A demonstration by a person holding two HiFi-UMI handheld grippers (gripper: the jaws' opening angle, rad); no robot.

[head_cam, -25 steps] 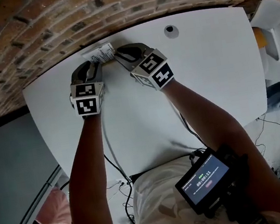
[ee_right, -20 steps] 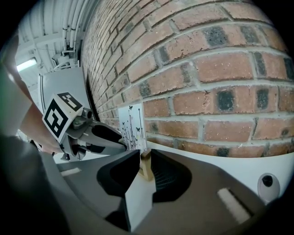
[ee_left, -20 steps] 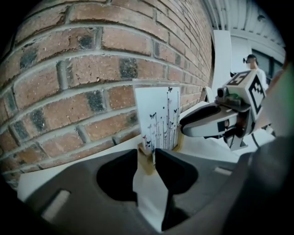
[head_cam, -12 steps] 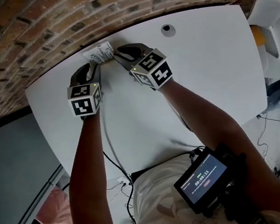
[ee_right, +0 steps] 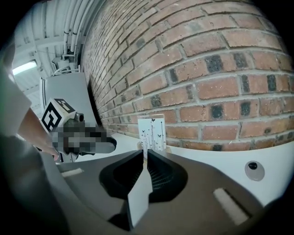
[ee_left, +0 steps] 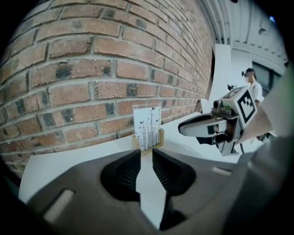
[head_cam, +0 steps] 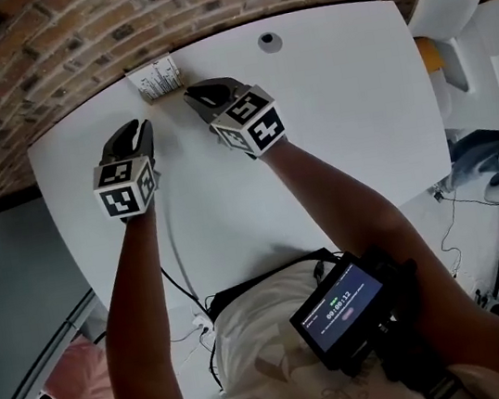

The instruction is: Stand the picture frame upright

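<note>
The picture frame (head_cam: 155,77), a small white card with thin black stems and butterflies in a pale wooden base, stands upright against the brick wall (head_cam: 65,44) at the table's far edge. It also shows ahead in the left gripper view (ee_left: 147,128) and the right gripper view (ee_right: 153,133). My left gripper (head_cam: 132,128) sits back from it, to its left. Its jaws have just been closing and keep a narrow gap with nothing in it. My right gripper (head_cam: 198,93) is just to the frame's right, clear of it. Its jaws have also been closing, down to a thin empty slit.
The white table (head_cam: 358,111) has a round cable grommet (head_cam: 269,40) near the wall. A cable (head_cam: 175,252) runs down the table toward me. A white chair (head_cam: 445,12) stands at the right. A small screen (head_cam: 337,307) is strapped by my right forearm.
Both grippers have drawn back from the standing frame and risen. The left has moved off to the left. The frame has stayed upright by the wall.
</note>
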